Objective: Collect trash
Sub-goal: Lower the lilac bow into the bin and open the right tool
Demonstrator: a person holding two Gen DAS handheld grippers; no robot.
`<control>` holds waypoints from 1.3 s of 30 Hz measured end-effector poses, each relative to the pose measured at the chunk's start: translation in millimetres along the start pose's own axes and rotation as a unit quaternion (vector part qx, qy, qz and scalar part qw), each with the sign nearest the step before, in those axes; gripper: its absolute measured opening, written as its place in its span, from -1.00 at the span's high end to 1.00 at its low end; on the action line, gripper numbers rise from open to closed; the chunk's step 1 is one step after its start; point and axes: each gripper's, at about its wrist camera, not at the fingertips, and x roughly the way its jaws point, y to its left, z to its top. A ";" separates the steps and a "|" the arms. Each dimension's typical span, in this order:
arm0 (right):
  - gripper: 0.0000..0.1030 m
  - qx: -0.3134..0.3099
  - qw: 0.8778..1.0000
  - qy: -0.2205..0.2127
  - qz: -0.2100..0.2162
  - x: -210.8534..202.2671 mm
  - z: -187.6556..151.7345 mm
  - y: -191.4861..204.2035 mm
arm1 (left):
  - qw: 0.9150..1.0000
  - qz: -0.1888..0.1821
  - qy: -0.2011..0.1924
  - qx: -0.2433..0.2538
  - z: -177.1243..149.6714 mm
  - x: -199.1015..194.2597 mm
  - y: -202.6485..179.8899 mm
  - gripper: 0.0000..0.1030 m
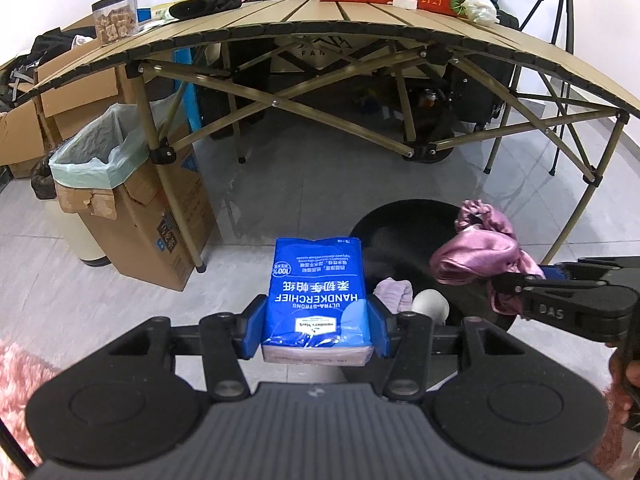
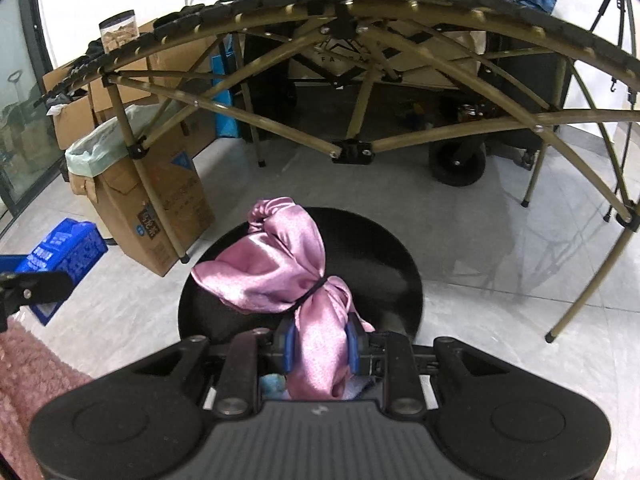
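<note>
my tissue pack (image 1: 316,300): glossy blue plastic wrap
my cloth (image 2: 288,272): shiny pink satin
bin box (image 1: 148,216): matt cardboard

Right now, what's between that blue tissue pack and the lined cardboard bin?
In the left wrist view, only bare grey floor and one folding table leg separate the tissue pack, clamped in the left gripper, from the lined cardboard bin.

Beside the tan slatted table (image 1: 360,20): a blue handkerchief pack (image 1: 316,300) with white lettering, a shiny pink satin cloth (image 2: 280,268), a pale-green-lined brown cardboard bin (image 1: 120,200).
</note>
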 end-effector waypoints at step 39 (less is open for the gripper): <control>-1.00 0.015 0.999 0.028 -0.003 34.5 10.2 -7.5 | 1.000 0.021 0.012 0.000 8.8 15.7 -1.6 -0.01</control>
